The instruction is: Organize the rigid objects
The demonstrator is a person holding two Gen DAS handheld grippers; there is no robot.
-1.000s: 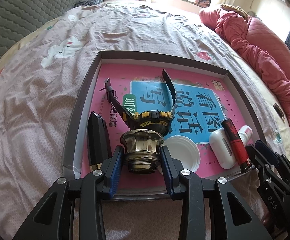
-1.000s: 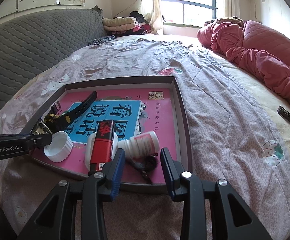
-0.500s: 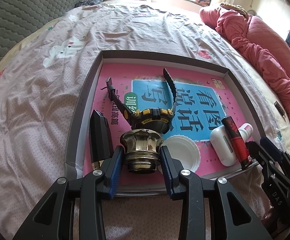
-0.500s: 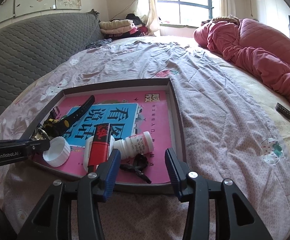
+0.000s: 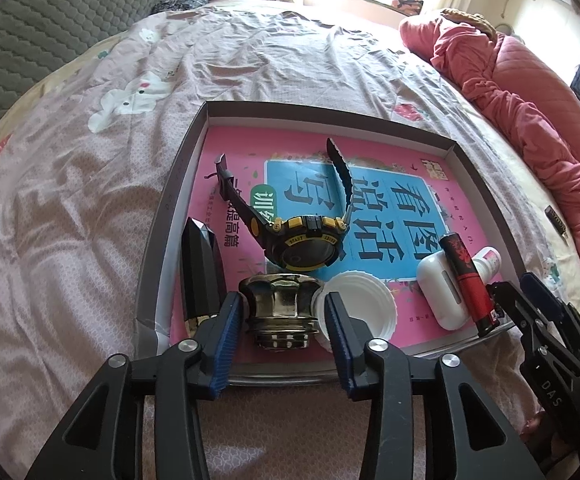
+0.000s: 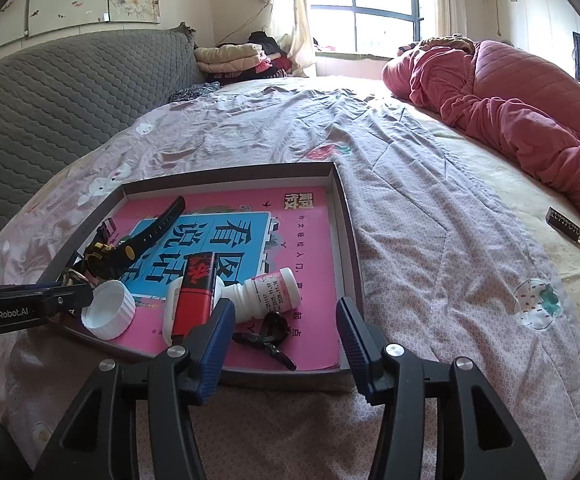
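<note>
A shallow grey tray (image 5: 177, 184) lined with a pink book lies on the bed. My left gripper (image 5: 283, 308) is open around a brass metal knob (image 5: 279, 314) standing at the tray's near edge; the pads stand just off its sides. Behind it lies a black and yellow watch (image 5: 304, 242). A white cap (image 5: 366, 300), a white case (image 5: 440, 294), a red lighter (image 5: 466, 280) and a white bottle (image 6: 267, 292) lie in the tray. My right gripper (image 6: 285, 316) is open and empty above a black clip (image 6: 267, 334).
A dark pointed object (image 5: 201, 268) lies along the tray's left wall. A small dark tag (image 6: 566, 226) lies on the bed at the right. A pink quilt (image 6: 522, 112) is heaped at the far right, a grey sofa (image 6: 49, 92) at the left.
My left gripper has opened slightly and let go of the brass knob, which now stands in the tray. My right gripper has opened wider and drawn back a little.
</note>
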